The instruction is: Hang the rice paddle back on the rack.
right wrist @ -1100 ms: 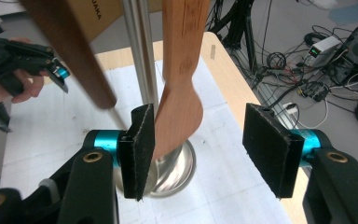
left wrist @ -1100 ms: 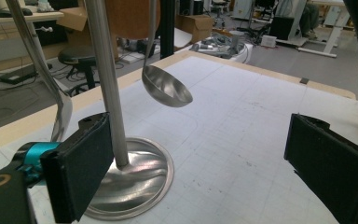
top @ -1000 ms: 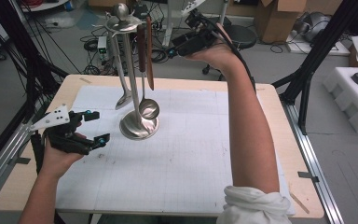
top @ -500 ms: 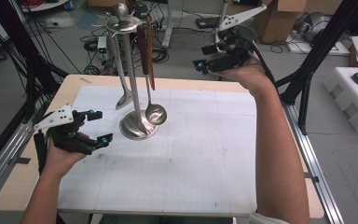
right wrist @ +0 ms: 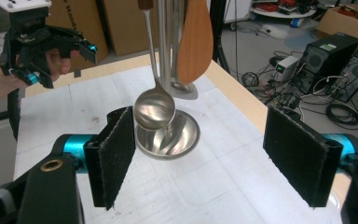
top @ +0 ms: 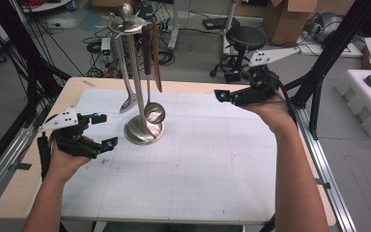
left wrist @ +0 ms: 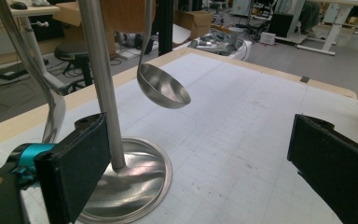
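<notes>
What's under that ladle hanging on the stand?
Under the ladle sits the stand's round steel base, resting on the gridded mat. The ladle hangs clear of the base. The mat beneath the base is covered by it.

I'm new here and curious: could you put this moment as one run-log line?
left gripper: open, empty, beside stand base | right gripper: jaws just opening, empty | ladle: hanging on stand

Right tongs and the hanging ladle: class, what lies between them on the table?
Nothing: in the high view, bare gridded mat separates the open right tongs from the ladle.
</notes>
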The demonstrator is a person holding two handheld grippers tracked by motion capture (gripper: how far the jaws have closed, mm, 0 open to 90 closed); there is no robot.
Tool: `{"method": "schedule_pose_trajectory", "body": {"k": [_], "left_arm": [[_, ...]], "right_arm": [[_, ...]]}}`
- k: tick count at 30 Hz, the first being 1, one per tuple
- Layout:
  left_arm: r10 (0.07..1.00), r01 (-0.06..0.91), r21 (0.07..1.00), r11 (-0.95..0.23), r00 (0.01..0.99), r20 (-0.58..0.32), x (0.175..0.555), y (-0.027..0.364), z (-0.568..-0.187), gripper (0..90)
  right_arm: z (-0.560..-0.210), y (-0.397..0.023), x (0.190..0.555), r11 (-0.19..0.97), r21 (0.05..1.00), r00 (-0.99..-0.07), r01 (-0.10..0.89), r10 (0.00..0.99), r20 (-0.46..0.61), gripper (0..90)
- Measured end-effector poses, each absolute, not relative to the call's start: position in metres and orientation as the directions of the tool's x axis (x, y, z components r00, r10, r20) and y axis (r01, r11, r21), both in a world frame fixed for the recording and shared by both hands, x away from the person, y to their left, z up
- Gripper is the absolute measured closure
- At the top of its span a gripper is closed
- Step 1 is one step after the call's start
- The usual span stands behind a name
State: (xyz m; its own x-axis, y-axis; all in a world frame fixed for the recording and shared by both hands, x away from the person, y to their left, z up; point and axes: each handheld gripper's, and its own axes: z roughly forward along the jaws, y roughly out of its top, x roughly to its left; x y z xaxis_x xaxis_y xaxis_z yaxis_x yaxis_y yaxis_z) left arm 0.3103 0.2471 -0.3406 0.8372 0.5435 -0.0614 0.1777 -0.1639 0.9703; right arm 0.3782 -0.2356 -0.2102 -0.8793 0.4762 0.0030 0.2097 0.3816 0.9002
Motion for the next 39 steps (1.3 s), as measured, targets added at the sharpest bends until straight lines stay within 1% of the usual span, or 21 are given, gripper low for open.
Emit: {"method": "schedule_pose_trajectory", "body": {"k": [1,6,8,18,26,32,39], "left_arm": [[0.543,0.178,0.97,-0.164,0.838,-0.062,0.311,0.247,-0.341,6.7],[0.542,0.185,0.967,-0.173,0.838,-0.063,0.313,0.246,-0.342,6.5],[0.541,0.186,0.967,-0.176,0.838,-0.062,0.313,0.246,-0.343,6.3],[0.541,0.194,0.964,-0.184,0.839,-0.066,0.315,0.244,-0.345,6.2],[0.538,0.199,0.961,-0.192,0.84,-0.067,0.318,0.24,-0.348,5.4],[0.537,0.195,0.962,-0.191,0.841,-0.064,0.316,0.242,-0.347,5.4],[0.538,0.196,0.964,-0.18,0.84,-0.07,0.313,0.245,-0.347,5.4]], "right_arm": [[-0.214,-0.238,0.375,0.375,0.902,-0.876,0.215,0.482,0.009,23.2],[-0.231,-0.25,0.362,0.337,0.918,-0.876,0.209,0.481,0.023,22.7],[-0.237,-0.254,0.357,0.316,0.924,-0.871,0.215,0.491,0.035,20.6],[-0.27,-0.274,0.331,0.246,0.946,-0.866,0.21,0.497,0.063,20.0],[-0.299,-0.286,0.313,0.208,0.949,-0.853,0.235,0.513,0.099,16.5],[-0.319,-0.289,0.307,0.192,0.947,-0.846,0.257,0.519,0.125,16.0],[-0.339,-0.279,0.297,0.197,0.947,-0.844,0.253,0.524,0.116,15.8]]}}
